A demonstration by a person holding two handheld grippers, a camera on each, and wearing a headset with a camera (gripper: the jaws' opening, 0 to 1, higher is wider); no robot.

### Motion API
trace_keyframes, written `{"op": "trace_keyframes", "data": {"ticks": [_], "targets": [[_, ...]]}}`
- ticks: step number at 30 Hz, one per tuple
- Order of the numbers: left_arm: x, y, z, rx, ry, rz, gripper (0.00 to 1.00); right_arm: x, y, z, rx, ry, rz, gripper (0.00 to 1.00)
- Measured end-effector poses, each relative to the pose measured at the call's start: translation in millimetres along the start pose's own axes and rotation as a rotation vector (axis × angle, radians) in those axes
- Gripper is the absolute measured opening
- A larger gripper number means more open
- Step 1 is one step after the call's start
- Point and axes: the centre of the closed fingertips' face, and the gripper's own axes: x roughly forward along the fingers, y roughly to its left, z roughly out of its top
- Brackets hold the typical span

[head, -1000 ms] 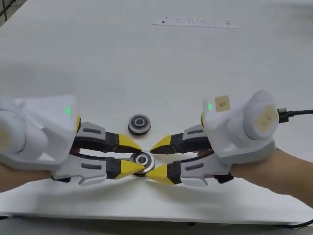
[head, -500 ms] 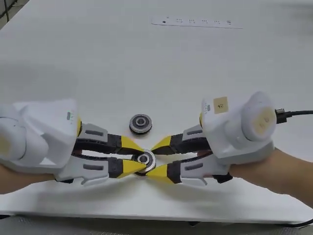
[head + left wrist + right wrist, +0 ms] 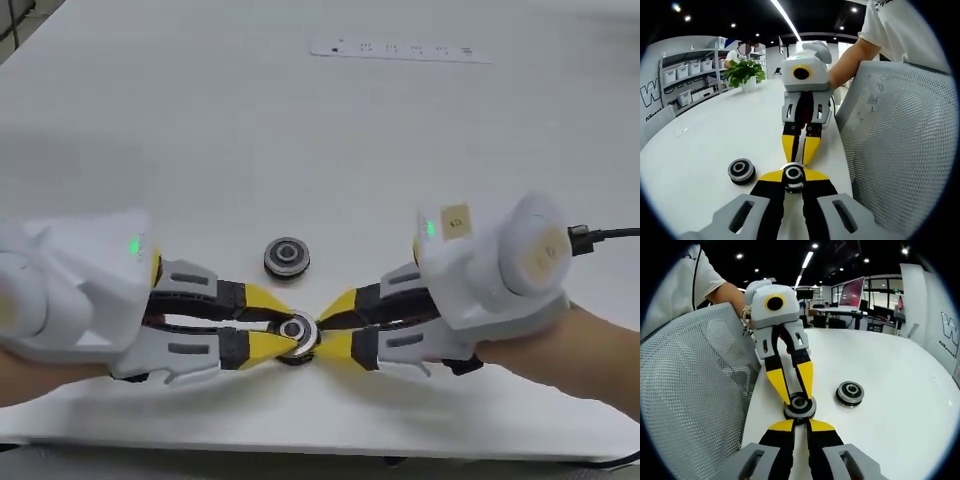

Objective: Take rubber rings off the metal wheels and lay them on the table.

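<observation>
- Left tongs [image 3: 286, 325] are clamped around the near wheel [image 3: 296, 329]; right tongs [image 3: 326, 328] pinch its rim, the ring apparently not yet off.
- The far wheel [image 3: 287, 256] sits untouched on the desk [image 3: 300, 130], ring seemingly on.

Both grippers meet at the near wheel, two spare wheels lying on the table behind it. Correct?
Not quite: one spare wheel lies on the table behind it, not two, as the head view shows. The rest holds: the left gripper and the right gripper both meet at the near wheel.
</observation>
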Motion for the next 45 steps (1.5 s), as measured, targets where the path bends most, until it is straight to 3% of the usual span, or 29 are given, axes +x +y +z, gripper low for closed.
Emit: {"op": "trace_keyframes", "data": {"ticks": [7,10,19,21,24,26,29,45], "targets": [[-0.3,0.1,0.0,-0.001,-0.003,0.002,0.07,-0.9,-1.3,-1.2,0.005,0.021,-0.019,0.00],[-0.3,-0.1,0.0,-0.002,-0.007,0.002,0.07,-2.2,-1.9,-1.0,0.044,0.019,-0.024,0.00],[1.1,-0.8,0.9,-0.001,-0.014,-0.001,0.07,-9.1,-4.7,0.3,0.254,-0.020,-0.011,0.00],[1.7,-1.9,1.3,0.000,-0.016,-0.005,0.07,-11.4,-3.1,-0.1,0.364,-0.031,0.015,0.00],[2.1,-2.2,1.7,0.006,-0.018,-0.003,0.07,-16.2,-6.6,6.5,0.471,-0.108,0.035,0.00],[2.6,-2.6,2.0,0.007,-0.021,-0.004,0.07,-16.0,-6.2,4.8,0.472,-0.113,0.041,0.00],[3.0,-3.2,2.5,0.011,-0.023,-0.005,0.07,-16.2,-3.8,7.9,0.537,-0.136,0.061,0.00],[3.2,-2.9,2.3,0.013,-0.031,-0.008,0.07,-13.4,-2.4,15.9,0.540,-0.146,0.101,0.00]]}}
